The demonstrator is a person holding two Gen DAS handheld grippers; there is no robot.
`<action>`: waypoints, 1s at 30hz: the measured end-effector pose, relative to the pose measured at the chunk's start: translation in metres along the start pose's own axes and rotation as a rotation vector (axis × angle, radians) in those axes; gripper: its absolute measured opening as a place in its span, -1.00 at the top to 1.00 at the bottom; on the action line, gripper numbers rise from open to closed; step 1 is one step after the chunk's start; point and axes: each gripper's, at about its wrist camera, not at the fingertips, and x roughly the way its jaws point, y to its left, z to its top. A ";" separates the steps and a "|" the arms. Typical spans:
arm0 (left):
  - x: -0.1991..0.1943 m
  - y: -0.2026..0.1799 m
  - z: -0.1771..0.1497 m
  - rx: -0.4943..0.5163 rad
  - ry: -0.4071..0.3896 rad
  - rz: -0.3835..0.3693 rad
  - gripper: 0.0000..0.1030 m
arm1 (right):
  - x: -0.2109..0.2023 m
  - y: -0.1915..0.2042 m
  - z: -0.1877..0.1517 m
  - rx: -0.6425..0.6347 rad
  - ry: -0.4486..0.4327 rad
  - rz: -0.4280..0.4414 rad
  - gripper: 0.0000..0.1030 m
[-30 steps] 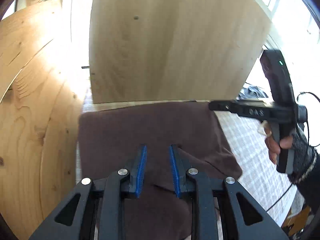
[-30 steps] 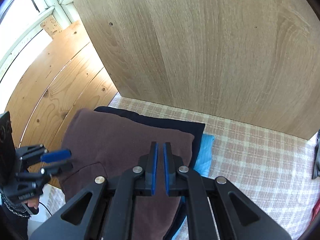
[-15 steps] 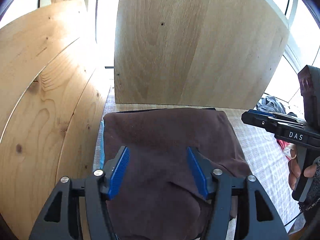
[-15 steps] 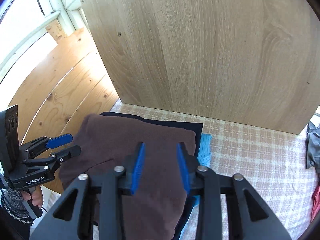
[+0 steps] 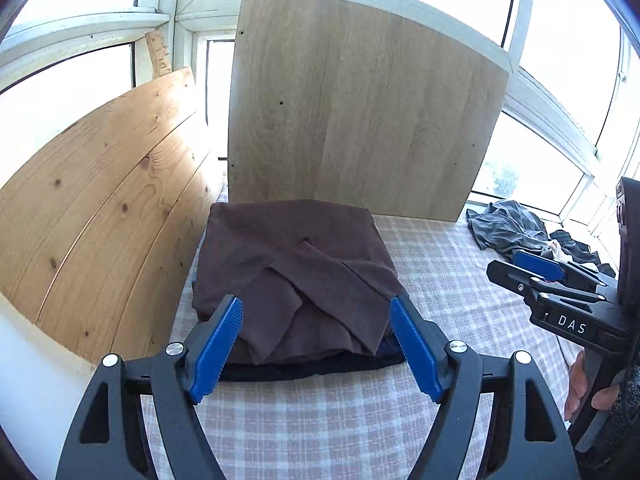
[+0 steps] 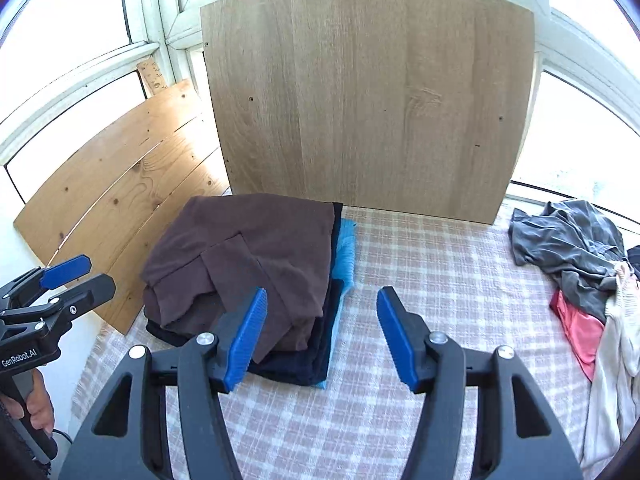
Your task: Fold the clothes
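- Left wrist view: our left claw (image 5: 316, 344) is empty, jaws apart and opening wider, nothing between them. Just past it the folded brown garment (image 5: 296, 264) sits on top of the stack at the far left of the table (image 5: 440, 280), tight against the pine board (image 5: 100, 208) and the oak panel (image 5: 360, 120). A dark navy piece (image 5: 312, 370) peeks out underneath. The right claw (image 5: 536, 266) floats off at the right edge, clear of everything.
- Right wrist view: our right claw (image 6: 320, 336) is also spreading, nothing in it, hanging over bare checked cloth just right of the stack. The brown garment (image 6: 248, 256) tops the navy layer (image 6: 308, 360) and a light blue one (image 6: 346, 252). Left claw (image 6: 76, 280) shows at the left edge.
- Progress-wise, we'd say this piece looks done and stacked. What's left is the crumpled pile (image 6: 572, 248) at the far right: grey, pink and cream stuff, all still unfolded.
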 end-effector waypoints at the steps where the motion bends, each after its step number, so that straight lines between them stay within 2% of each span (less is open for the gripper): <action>1: -0.008 -0.005 -0.006 0.003 -0.001 0.008 -0.45 | -0.011 -0.002 -0.007 0.004 -0.009 -0.016 -0.10; 6: -0.036 -0.035 -0.040 0.013 0.033 0.056 -0.45 | -0.061 -0.015 -0.039 -0.003 -0.041 -0.064 -0.10; 13: -0.068 -0.073 -0.074 -0.032 0.052 0.060 -0.45 | -0.115 -0.042 -0.065 -0.015 -0.081 -0.065 -0.10; 22: -0.106 -0.111 -0.101 -0.071 0.024 0.099 -0.46 | -0.159 -0.059 -0.085 -0.064 -0.105 -0.010 -0.10; 30: -0.120 -0.127 -0.120 -0.101 0.018 0.136 -0.45 | -0.173 -0.075 -0.099 -0.073 -0.093 0.022 -0.10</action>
